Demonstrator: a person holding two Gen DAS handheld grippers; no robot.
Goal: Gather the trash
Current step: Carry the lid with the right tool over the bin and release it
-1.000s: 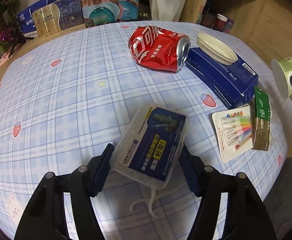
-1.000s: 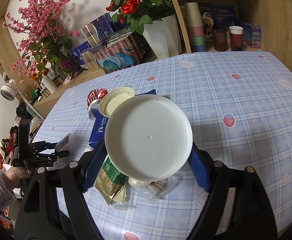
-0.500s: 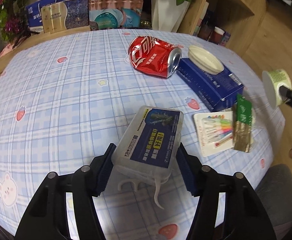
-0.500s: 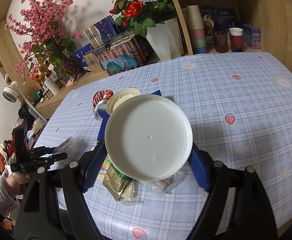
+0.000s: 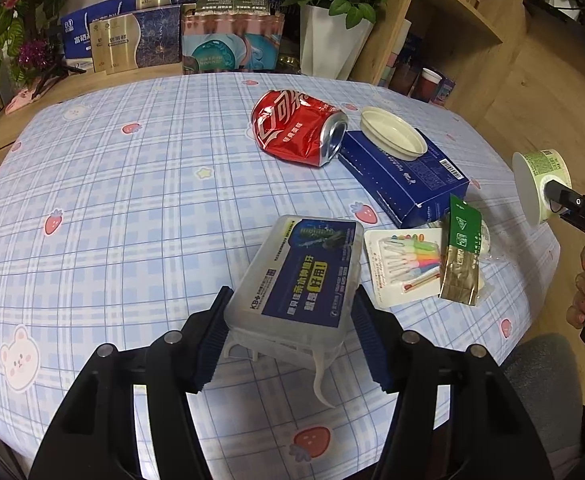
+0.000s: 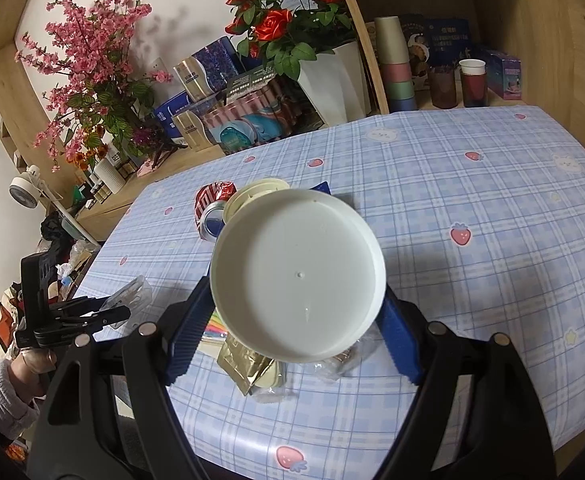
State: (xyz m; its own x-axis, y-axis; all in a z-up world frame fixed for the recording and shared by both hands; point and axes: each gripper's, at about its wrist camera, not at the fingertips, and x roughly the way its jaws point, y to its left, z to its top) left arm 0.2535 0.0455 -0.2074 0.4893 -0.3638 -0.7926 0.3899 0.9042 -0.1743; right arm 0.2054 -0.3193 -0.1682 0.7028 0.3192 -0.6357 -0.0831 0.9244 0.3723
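Observation:
My left gripper is shut on a clear plastic floss-pick box with a blue label, held above the table's near edge; loose white picks hang from it. My right gripper is shut on a white plastic tub, its round base toward the camera; the tub also shows in the left wrist view off the table's right edge. On the blue checked tablecloth lie a crushed red cola can, a cream lid on a dark blue box, a card of coloured brushes and a green-gold sachet.
Gift boxes and a white pot of red roses stand behind the table. A wooden shelf with stacked cups stands at the back right. Crumpled clear wrap lies by the sachet. A small fan and clutter are at the left.
My left gripper has lifted the floss-pick box off the cloth and drawn back toward the near edge. The right gripper with the tub has pulled back slightly.

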